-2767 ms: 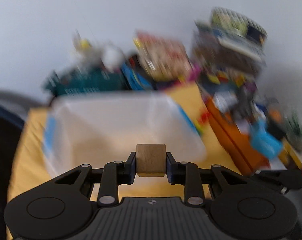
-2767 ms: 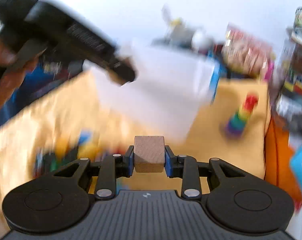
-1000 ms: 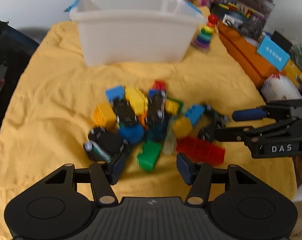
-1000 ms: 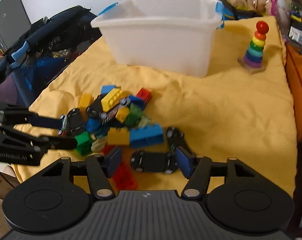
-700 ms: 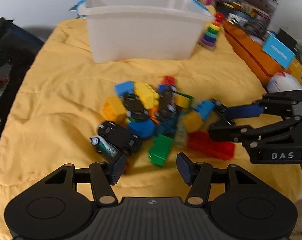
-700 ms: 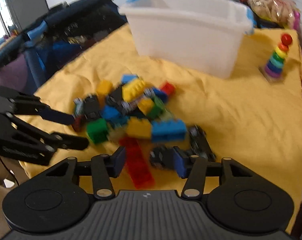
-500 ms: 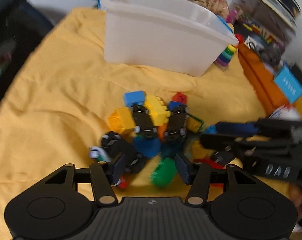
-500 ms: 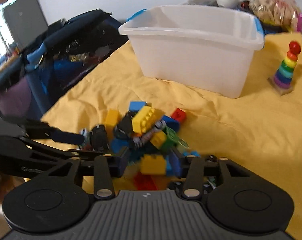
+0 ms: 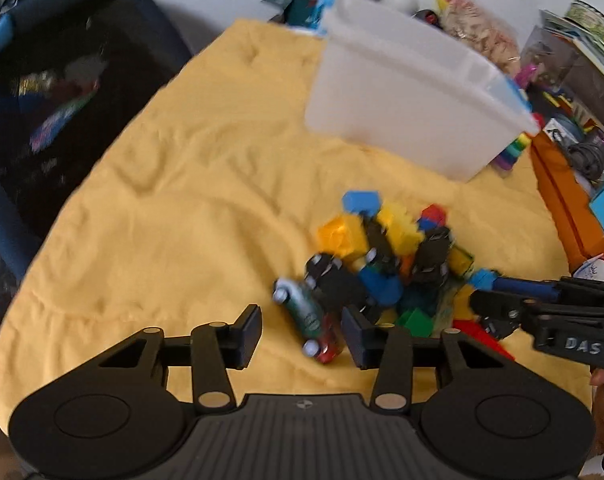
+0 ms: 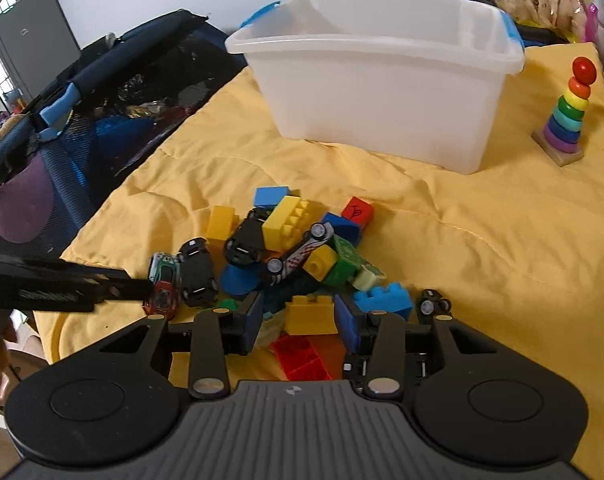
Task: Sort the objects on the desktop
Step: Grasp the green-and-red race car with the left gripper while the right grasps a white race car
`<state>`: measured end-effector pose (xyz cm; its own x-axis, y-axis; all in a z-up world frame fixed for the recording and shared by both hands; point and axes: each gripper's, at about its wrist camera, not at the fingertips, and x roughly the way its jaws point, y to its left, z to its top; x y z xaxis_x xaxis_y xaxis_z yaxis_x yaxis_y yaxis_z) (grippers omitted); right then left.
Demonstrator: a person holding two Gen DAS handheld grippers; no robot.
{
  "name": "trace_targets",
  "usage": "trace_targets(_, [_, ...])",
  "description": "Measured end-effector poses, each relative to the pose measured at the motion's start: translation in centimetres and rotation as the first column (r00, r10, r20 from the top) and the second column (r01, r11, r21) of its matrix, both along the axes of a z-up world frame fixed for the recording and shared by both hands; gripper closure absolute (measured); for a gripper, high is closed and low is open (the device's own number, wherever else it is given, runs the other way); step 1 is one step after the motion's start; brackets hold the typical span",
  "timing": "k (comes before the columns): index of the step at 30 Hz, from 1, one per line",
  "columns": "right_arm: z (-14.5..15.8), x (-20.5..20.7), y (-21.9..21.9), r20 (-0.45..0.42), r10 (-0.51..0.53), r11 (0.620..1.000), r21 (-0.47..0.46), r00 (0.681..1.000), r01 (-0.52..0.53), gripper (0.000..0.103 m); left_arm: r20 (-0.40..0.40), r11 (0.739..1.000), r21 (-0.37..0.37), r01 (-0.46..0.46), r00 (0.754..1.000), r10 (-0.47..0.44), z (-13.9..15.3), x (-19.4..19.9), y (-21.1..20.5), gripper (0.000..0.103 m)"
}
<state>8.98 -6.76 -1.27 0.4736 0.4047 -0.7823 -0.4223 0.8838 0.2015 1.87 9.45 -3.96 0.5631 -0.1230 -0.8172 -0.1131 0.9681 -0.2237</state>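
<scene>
A pile of coloured toy bricks and small toy cars (image 10: 285, 256) lies on the yellow cloth (image 10: 482, 264), in front of a white plastic bin (image 10: 382, 80). My left gripper (image 9: 302, 334) is open, low at the pile's left edge, around a green and red toy car (image 9: 308, 318). My right gripper (image 10: 297, 316) is open, with a yellow brick (image 10: 312, 314) between its fingers; I cannot tell if they touch it. The right gripper also shows in the left wrist view (image 9: 542, 312), and the left one in the right wrist view (image 10: 61, 286).
A rainbow ring stacker (image 10: 566, 116) stands right of the bin. A dark mesh playpen (image 10: 101, 92) borders the cloth on the left. Cluttered boxes and bags (image 9: 562, 80) sit behind and right of the bin. A red brick (image 10: 306, 354) lies under my right gripper.
Both grippers held wooden cubes 2.8 s ago and are now open and empty. In the last second both have dropped closer to the pile, the left swinging to its left edge.
</scene>
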Motion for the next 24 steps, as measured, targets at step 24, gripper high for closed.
trace_targets(24, [-0.2, -0.6, 0.5, -0.013, -0.009, 1.000, -0.013, 1.000, 0.009, 0.058, -0.077, 0.997, -0.057, 0.043, 0.996, -0.048, -3.4, 2.0, 0.6, 0.067])
